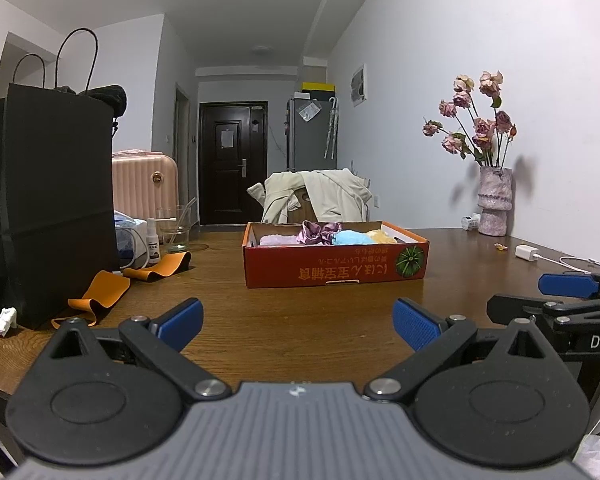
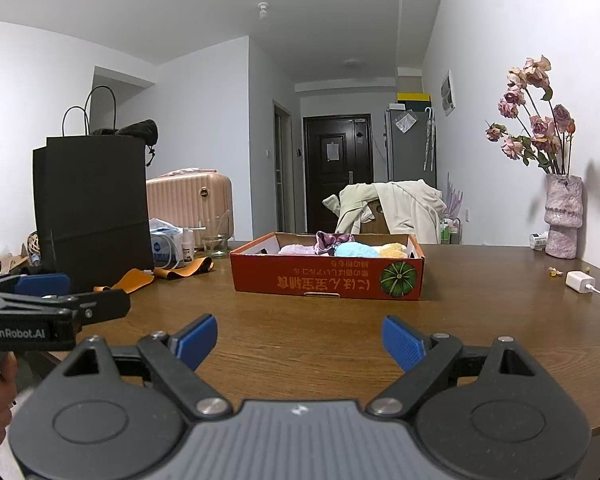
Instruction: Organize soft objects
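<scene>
Left gripper (image 1: 298, 326): jaws spread wide, nothing between the blue pads (image 1: 414, 327), hovering low over the near edge of the wooden table (image 1: 300, 308). Right gripper (image 2: 298, 342): same state, jaws wide apart, holding nothing, over bare wood. The two sit side by side; each shows at the edge of the other's view.

Straight ahead of both, mid-table: shallow red cardboard box (image 1: 334, 270) with upside-down print and a green pumpkin graphic on its front wall. The soft objects are inside it, in a row: pale pink fluffy piece (image 1: 278, 239) at left, purple satin scrunchie (image 1: 318, 233) next, light blue fluffy piece (image 1: 350, 237), then yellow fluffy piece (image 1: 380, 236) at right. They touch or nearly touch; cannot tell how they overlap below the box rim. Both grippers are well apart from the box.

Left of the box: orange strap (image 1: 100, 296) lying curled on the wood, second orange piece (image 1: 162, 268) just behind it, tall black paper bag (image 1: 48, 200), small spray bottle (image 1: 153, 245), glass cup (image 1: 176, 229). Pink suitcase (image 1: 144, 182) behind those.

Right side by the wall: textured vase (image 1: 495, 200) with dried pink roses (image 1: 474, 120), white charger (image 1: 527, 253) with cable on the table.

Behind the box: chair draped with a beige jacket (image 1: 320, 196).
</scene>
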### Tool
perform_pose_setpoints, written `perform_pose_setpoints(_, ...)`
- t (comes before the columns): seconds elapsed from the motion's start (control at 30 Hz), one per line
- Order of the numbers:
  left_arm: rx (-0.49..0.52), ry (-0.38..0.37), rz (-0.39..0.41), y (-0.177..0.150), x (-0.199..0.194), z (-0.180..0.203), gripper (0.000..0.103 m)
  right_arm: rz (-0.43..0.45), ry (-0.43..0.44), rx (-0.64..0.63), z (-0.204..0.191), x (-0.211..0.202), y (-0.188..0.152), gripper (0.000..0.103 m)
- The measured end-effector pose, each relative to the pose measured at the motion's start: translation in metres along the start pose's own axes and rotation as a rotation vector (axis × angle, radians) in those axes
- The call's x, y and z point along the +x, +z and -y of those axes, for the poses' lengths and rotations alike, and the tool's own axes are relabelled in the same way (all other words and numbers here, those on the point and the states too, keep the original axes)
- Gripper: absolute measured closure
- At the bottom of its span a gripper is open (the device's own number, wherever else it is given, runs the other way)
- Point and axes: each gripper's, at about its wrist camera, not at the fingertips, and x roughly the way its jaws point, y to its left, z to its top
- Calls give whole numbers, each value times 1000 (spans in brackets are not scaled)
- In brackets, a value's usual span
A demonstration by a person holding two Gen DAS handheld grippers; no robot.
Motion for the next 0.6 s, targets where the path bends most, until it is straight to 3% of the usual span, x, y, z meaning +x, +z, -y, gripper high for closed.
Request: perform_pose_setpoints(0.6,7,-5,31,-1,-4,1,0,1,-1,1,-1,0,-3,13)
